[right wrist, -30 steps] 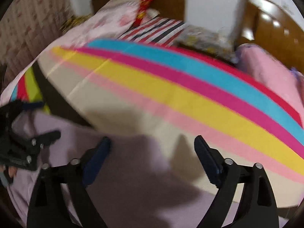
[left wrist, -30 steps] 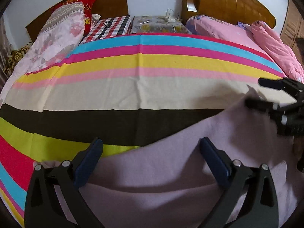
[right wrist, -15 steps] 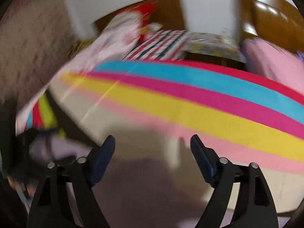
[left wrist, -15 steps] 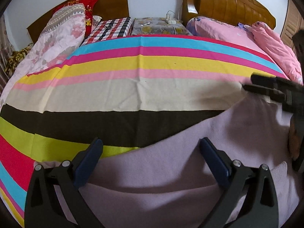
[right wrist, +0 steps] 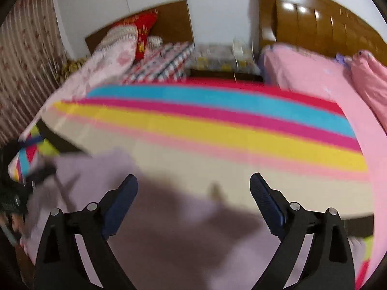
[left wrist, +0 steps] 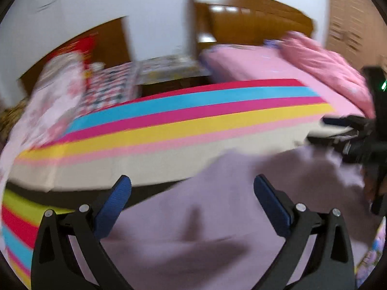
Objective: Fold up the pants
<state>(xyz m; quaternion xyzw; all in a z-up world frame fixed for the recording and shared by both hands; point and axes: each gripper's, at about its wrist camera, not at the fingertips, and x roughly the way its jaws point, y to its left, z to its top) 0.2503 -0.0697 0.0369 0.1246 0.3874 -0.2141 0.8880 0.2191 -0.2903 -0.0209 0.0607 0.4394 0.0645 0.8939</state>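
Striped cloth in red, blue, magenta, yellow, pale pink, cream and black covers the bed (right wrist: 217,130), giving a broad, flat surface on which a garment can be spread; a second bed with pink bedding (right wrist: 302,72) stands beside it on the right, and pillows (right wrist: 113,48) lie against the headboard at the far end.

Lilac pants (left wrist: 205,217), the object of the task, lie spread on the near part of the striped bed, directly below both cameras. Their far edge runs across the cream and black stripes. Motion blur hides seams and waistband, so which end is which cannot be told.

Left hand-held gripper (left wrist: 192,191): jaws wide apart and released, hanging over the lilac cloth with nothing between the blue pads (left wrist: 113,205). It also shows at the left edge of the right wrist view (right wrist: 36,174).

Right hand-held gripper (right wrist: 193,191): likewise released; its jaws have just been opening further and hold nothing. It shows at the right edge of the left wrist view (left wrist: 338,133), near the far right margin of the pants.

Judgement: both tools are spread and angled downward, probably so that each can take a separate part of the garment for a fold; no grasp has yet been made.
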